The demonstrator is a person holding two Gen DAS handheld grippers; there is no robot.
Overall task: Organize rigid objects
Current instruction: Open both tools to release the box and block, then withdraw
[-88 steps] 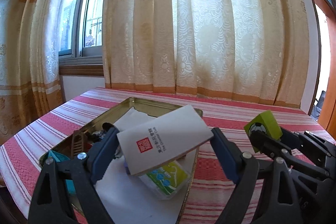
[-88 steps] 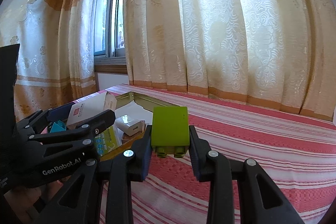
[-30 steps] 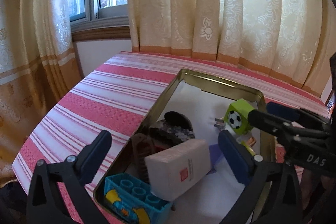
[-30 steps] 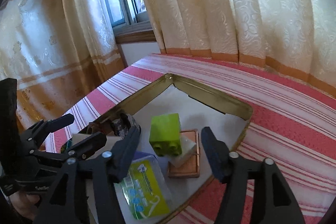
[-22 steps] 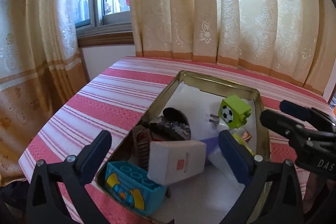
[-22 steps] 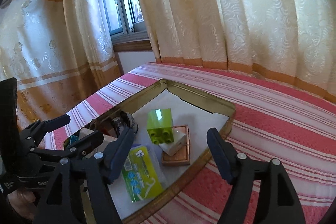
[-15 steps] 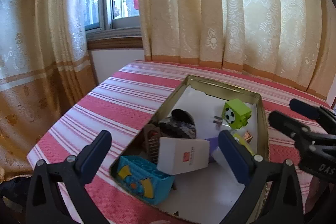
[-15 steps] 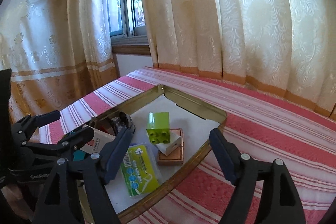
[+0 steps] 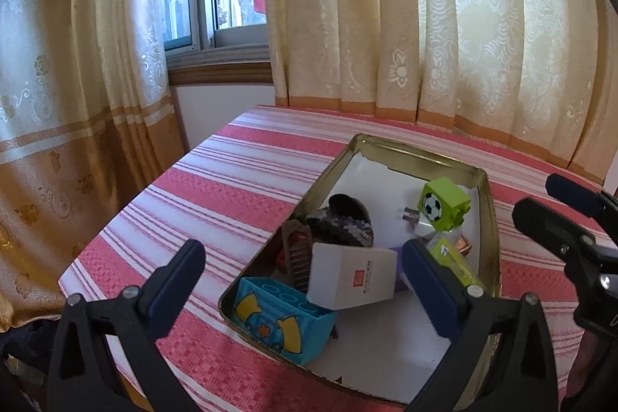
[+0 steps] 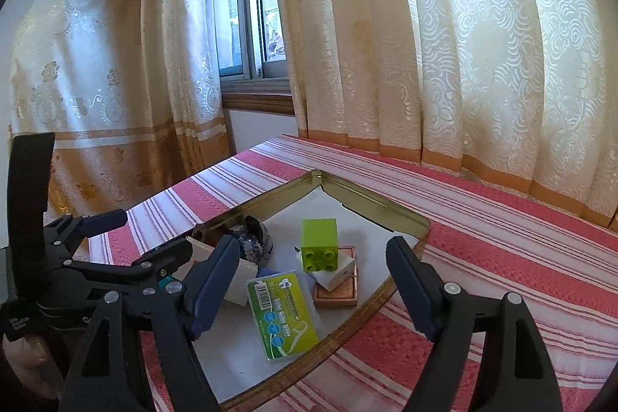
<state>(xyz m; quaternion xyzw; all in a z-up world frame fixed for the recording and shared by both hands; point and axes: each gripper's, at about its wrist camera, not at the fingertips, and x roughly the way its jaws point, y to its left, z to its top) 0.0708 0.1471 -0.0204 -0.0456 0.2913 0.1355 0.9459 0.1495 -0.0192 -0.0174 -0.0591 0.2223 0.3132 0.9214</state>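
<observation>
Both grippers empty | left wrist: left gripper (image 9: pixel 301 265) spread wide, white box (image 9: pixel 353 275) and green block (image 9: pixel 444 204) inside tin tray (image 9: pixel 487 219) | right wrist: right gripper (image 10: pixel 313 280) jaws just opened, nothing between; tablecloth (image 10: pixel 521 257) bare, sorting apparently finished.

- A small red square seal mark, with a line of tiny print beside it that is too small to be read, is seen on the white box (image 9: pixel 353 277) lying in the tin tray (image 9: pixel 489 219).
- A black-and-white football emblem is printed on one face of the green building block (image 9: pixel 444 205).
- A yellow crescent shape and an orange star are shown on the blue building block (image 9: pixel 284 321).
- A barcode, the figure "50" and a tooth logo with a brand word that cannot be made out are carried on the green floss-pick packet (image 10: pixel 284 313); blue round pictograms and a drawing of a floss pick are printed below them.
</observation>
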